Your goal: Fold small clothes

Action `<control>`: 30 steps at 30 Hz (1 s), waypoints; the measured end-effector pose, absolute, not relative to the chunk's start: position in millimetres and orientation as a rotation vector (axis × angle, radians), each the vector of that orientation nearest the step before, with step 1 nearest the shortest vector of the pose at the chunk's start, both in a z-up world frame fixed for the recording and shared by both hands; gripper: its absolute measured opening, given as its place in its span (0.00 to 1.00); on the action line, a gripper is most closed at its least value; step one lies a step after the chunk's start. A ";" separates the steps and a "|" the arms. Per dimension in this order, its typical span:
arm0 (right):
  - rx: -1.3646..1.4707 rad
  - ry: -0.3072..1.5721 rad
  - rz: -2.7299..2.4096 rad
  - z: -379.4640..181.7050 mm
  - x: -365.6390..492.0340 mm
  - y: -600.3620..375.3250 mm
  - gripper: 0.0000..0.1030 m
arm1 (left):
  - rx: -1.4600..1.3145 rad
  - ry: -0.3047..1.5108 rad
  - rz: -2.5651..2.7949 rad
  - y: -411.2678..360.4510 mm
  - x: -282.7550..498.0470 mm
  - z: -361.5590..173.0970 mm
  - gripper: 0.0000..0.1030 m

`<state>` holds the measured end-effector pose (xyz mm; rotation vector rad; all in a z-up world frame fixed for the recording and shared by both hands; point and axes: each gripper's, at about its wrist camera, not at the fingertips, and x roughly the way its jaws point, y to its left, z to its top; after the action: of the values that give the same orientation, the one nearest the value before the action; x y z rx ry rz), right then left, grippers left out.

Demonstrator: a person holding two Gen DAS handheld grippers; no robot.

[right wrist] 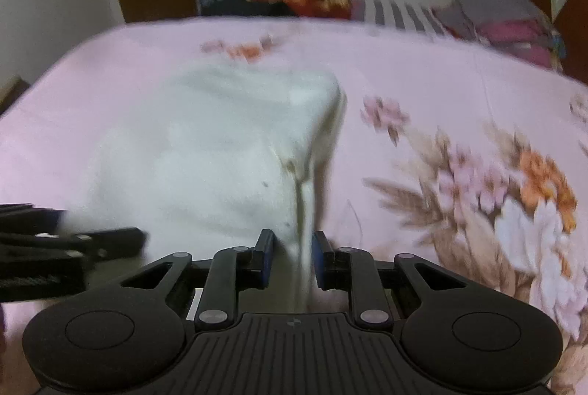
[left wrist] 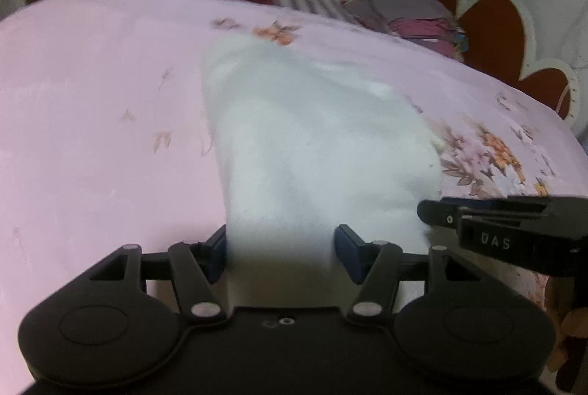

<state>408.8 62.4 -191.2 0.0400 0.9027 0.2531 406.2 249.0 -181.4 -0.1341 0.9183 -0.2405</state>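
White, fleecy cloth [left wrist: 312, 145] is lying on the pink floral bedsheet [left wrist: 92, 82] and running from between my left gripper [left wrist: 281, 248] and away toward the far side; the jaws are standing fairly wide, bunched fabric is filling the gap, and I cannot tell whether the pads are pressing on it. In the right wrist view, my right gripper [right wrist: 293, 257] is pinching the cloth's near right corner narrowly, the garment stretching away far and left, both grippers sitting level along its near edge.
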 end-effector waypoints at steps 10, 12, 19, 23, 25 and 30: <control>0.072 0.938 0.308 -196.9 389.1 49.1 0.20 | -0.085 0.897 -0.068 236.6 389.0 -161.9 0.91; 0.070 0.942 0.316 -194.8 387.8 49.9 0.20 | -0.109 0.883 -0.049 236.1 383.3 -153.2 1.00; 0.166 0.915 0.336 -165.1 362.5 32.1 0.21 | -0.116 0.957 0.096 225.3 364.2 -122.0 0.99; 0.162 0.870 0.344 -136.7 332.6 16.9 0.52 | -0.124 0.905 0.056 218.0 337.5 -92.6 1.00; 0.165 0.837 0.340 -122.9 315.8 7.1 0.84 | -0.096 0.858 0.058 211.1 321.6 -77.3 1.00; 0.164 0.776 0.340 -87.1 271.4 -11.6 0.84 | -0.104 0.805 0.069 199.0 283.7 -42.1 0.99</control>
<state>271.4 -11.6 -87.1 0.1640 0.7760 0.3400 283.7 199.0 -42.1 -0.1045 0.8046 0.0693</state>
